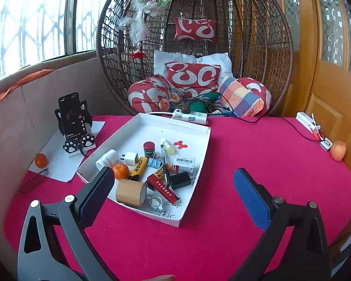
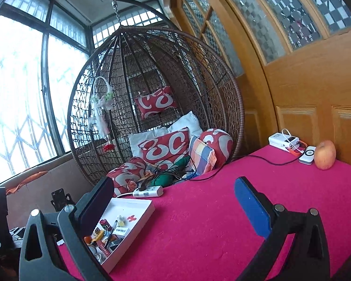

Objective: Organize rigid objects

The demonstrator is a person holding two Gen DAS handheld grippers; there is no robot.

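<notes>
1. The left gripper (image 1: 174,187) hangs above the worktop (image 1: 245,164) with its fingers spread wide apart and nothing between them; its left pad sits in front of the near corner of the white tray (image 1: 187,208).
2. The right gripper (image 2: 174,195) is likewise spread wide and empty, raised over the bare red cloth to the right of the tray (image 2: 138,224).
3. Inside the tray lie a roll of brown tape (image 1: 130,192), a small orange (image 1: 120,171), a white plug adapter (image 1: 131,158), a yellow-and-black marker (image 1: 138,168), a red jar (image 1: 148,149), a blue binder clip (image 1: 156,161), a pen (image 1: 164,164), a small yellow bottle (image 1: 168,146), a white barcode box (image 1: 183,165), a black charger (image 1: 180,179) and a red stick-shaped item (image 1: 163,188), possibly a lighter.
4. Left of the tray, a phone (image 1: 70,117) stands upright in a paw-footed holder on a paper sheet, with a second orange (image 1: 40,159) near it.
5. An apple (image 2: 325,154) rests at the far right edge of the worktop, well apart from the tray.
6. A power strip (image 1: 189,116) lies just behind the tray.
</notes>
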